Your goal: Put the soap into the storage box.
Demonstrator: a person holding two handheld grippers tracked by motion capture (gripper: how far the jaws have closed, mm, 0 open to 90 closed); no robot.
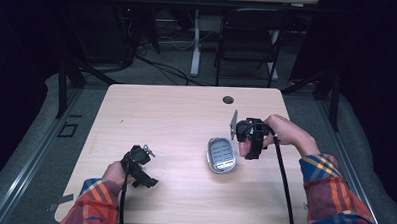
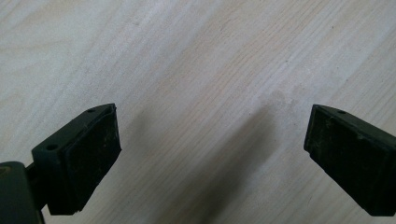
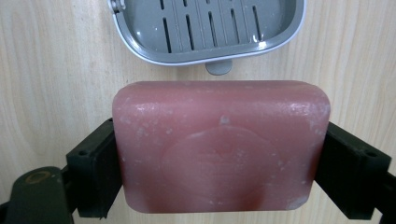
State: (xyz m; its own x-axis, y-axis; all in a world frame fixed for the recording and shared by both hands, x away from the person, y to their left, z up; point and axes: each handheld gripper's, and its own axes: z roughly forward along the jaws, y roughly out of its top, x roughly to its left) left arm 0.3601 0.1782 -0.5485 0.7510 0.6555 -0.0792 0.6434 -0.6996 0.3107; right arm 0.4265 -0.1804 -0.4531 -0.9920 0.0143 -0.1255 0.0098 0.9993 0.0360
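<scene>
A pink bar of soap (image 3: 219, 144) fills the space between the black jaws of my right gripper (image 3: 219, 154), which is shut on it. Just beyond the bar lies a grey slotted soap dish (image 3: 210, 28) with a white rim, empty. From above, the soap dish (image 1: 221, 154) sits right of the table's middle, and my right gripper (image 1: 246, 143) hangs just to its right with the soap (image 1: 242, 148) peeking out pink. My left gripper (image 1: 145, 176) rests low near the front left, open over bare wood (image 2: 210, 140).
The light wood table (image 1: 176, 111) has a round cable hole (image 1: 228, 99) near its far edge. A dark folding chair (image 1: 246, 41) and a white desk leg (image 1: 196, 42) stand beyond the table. Cables trail from both grippers toward the front edge.
</scene>
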